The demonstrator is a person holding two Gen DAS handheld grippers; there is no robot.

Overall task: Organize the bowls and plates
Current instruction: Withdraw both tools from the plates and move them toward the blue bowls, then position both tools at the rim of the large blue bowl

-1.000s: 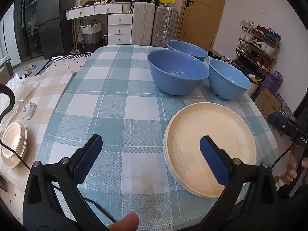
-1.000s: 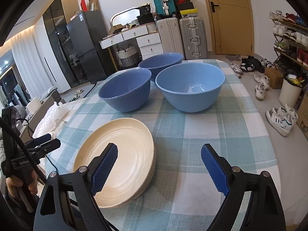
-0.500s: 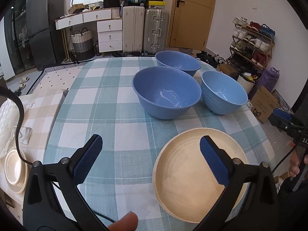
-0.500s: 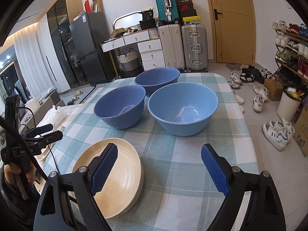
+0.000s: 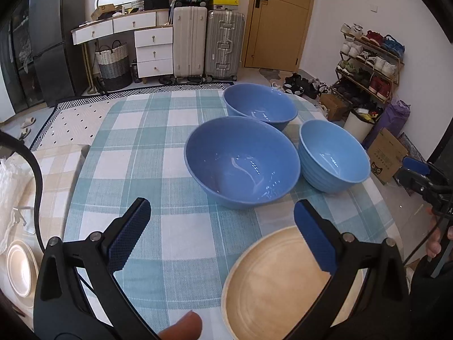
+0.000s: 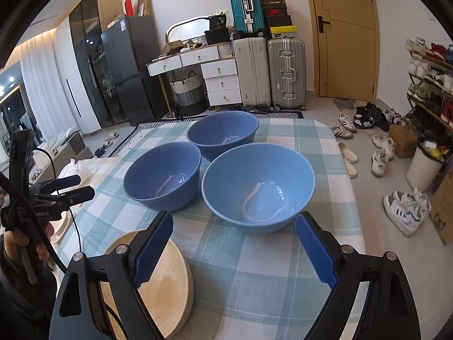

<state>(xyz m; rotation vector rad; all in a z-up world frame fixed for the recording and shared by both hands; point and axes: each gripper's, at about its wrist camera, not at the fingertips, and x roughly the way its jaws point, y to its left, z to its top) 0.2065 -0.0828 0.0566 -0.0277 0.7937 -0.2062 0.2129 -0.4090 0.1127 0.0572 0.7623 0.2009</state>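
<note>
1. Left wrist view: the left gripper (image 5: 220,235) hangs above the checked tablecloth (image 5: 141,153), its blue pads spread wide with nothing between them.
2. Using the big bowl (image 5: 243,161) as the landmark: a second blue bowl (image 5: 260,107) sits just behind it, rims close or touching; I cannot tell which.
3. A lighter, ribbed blue bowl (image 5: 334,155) stands just to the right of the big bowl.
4. Nearer the camera than the big bowl, to its right, lies a stack of cream plates (image 5: 271,289), partly under the left gripper's right finger.
5. Far left of the big bowl, off the tablecloth, small white plates (image 5: 19,272) lie on a lower surface.
6. Right wrist view: the right gripper (image 6: 235,249) is also wide open and empty, hovering before the lighter bowl (image 6: 257,187).
7. From this side the big bowl (image 6: 162,175) is left of the lighter one, the third bowl (image 6: 223,133) behind both, and the plate stack (image 6: 164,289) sits nearest, under the gripper's left finger.
</note>
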